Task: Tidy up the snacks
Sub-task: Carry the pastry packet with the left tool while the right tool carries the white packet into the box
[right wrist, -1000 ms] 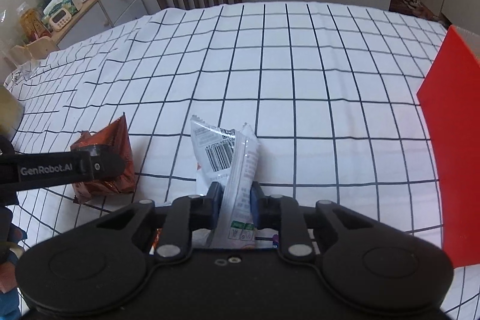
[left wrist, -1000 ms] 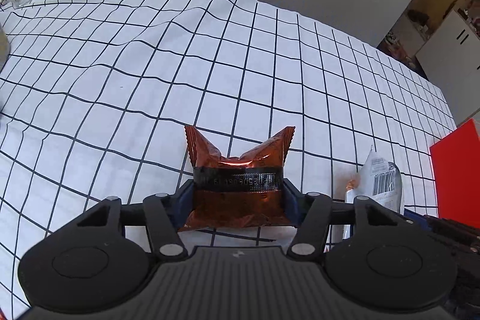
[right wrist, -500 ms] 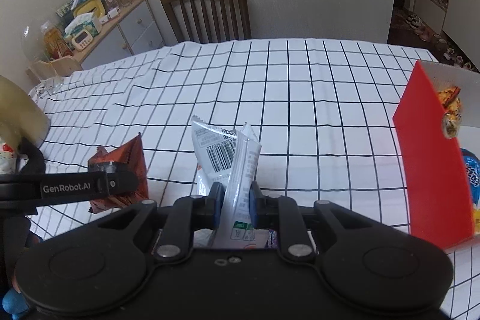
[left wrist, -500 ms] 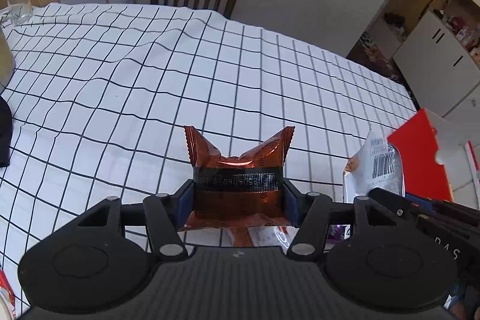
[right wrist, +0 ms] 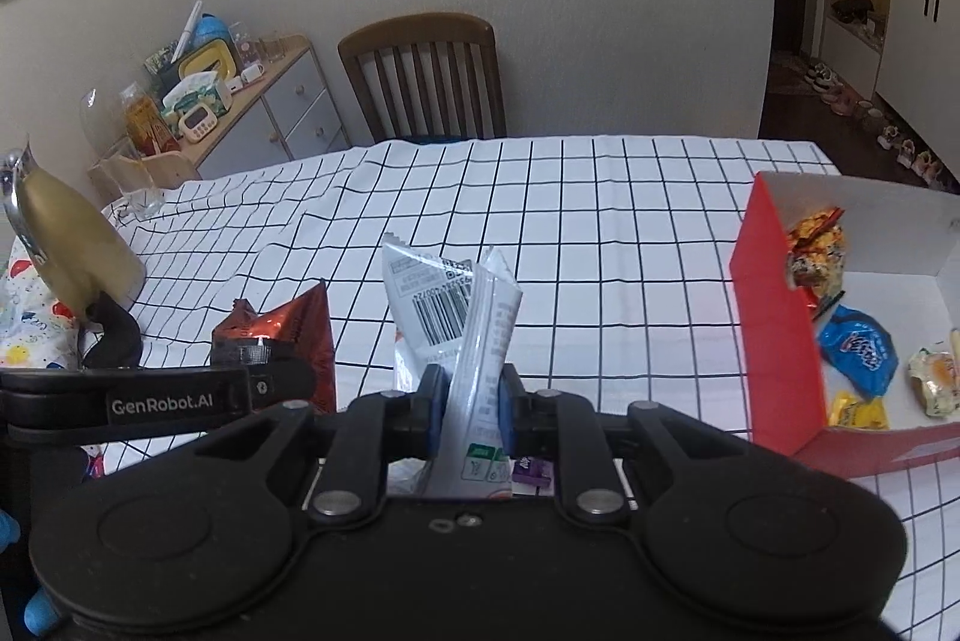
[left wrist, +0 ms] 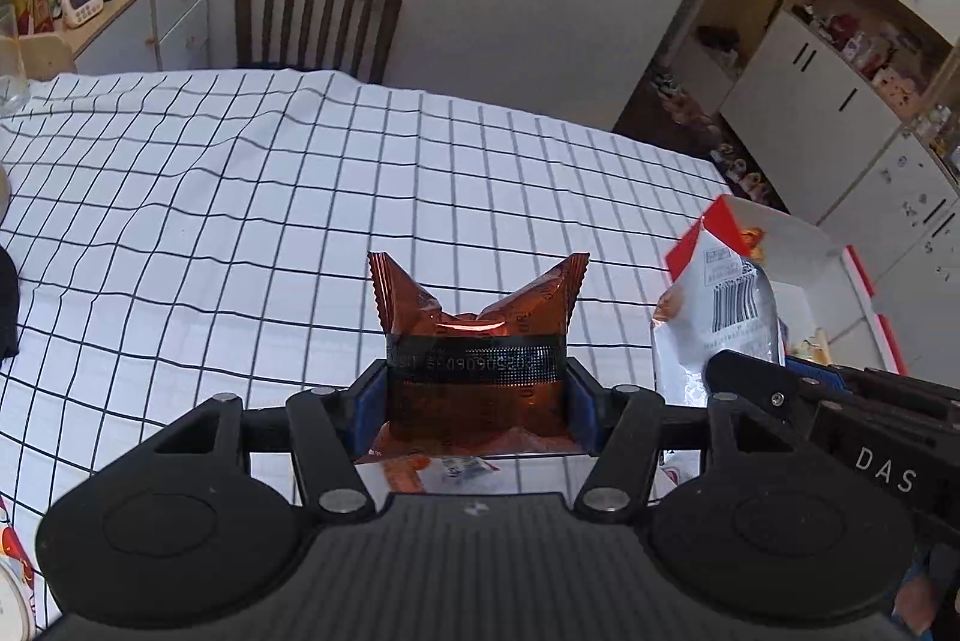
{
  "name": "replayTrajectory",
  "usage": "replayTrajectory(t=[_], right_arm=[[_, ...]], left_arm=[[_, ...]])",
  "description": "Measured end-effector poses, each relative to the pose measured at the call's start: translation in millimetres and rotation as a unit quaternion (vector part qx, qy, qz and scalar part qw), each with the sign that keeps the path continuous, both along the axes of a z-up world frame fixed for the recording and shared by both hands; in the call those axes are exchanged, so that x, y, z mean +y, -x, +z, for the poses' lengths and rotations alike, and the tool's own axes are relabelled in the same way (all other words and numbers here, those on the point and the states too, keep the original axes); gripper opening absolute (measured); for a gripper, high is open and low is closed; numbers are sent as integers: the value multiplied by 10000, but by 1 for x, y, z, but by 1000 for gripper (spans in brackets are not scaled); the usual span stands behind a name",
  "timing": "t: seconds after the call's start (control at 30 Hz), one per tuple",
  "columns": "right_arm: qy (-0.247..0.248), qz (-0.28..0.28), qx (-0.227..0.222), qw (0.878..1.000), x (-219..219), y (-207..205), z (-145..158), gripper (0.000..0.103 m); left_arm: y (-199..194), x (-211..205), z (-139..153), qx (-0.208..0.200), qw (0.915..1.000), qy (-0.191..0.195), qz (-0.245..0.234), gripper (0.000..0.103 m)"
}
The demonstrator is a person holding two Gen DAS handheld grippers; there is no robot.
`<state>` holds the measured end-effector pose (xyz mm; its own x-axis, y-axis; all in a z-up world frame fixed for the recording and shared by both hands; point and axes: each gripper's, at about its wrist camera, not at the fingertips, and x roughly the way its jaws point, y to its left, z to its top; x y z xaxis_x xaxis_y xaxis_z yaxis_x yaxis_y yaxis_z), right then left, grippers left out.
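Note:
My left gripper (left wrist: pixel 477 395) is shut on a brown-orange foil snack packet (left wrist: pixel 474 323) and holds it above the checked tablecloth; the packet also shows in the right wrist view (right wrist: pixel 288 335). My right gripper (right wrist: pixel 468 401) is shut on a white snack packet with a barcode (right wrist: pixel 456 317), which also shows in the left wrist view (left wrist: pixel 720 317). A red and white box (right wrist: pixel 774 317) lies open at the right with several snacks inside, among them a blue packet (right wrist: pixel 861 350) and a yellow one (right wrist: pixel 858 410).
A wooden chair (right wrist: pixel 426 77) stands at the table's far edge. A sideboard (right wrist: pixel 264 101) with clutter is at the far left. A gold-coloured object (right wrist: pixel 72 245) and a patterned bag (right wrist: pixel 24 317) sit at the left. White cupboards (left wrist: pixel 840 59) stand right.
Both grippers have risen with their packets, away from the tablecloth. The red box has come into view at the right, its inside now showing.

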<state>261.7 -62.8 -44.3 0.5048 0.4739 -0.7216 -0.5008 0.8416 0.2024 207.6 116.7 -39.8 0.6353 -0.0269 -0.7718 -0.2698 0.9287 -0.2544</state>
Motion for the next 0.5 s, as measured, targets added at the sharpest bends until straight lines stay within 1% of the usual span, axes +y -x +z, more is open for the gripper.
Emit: replayTrajectory(t=[0.23,0.5], right_arm=[[-148,37,-187,9997,-29,13,24,16],[-308,166,-403,9986,-70,14,46,16]], left_arm=[[4,-35,23,-202,9997,-2,-151,59],[-8,-89,43,-365,9989,-116,-282,59]])
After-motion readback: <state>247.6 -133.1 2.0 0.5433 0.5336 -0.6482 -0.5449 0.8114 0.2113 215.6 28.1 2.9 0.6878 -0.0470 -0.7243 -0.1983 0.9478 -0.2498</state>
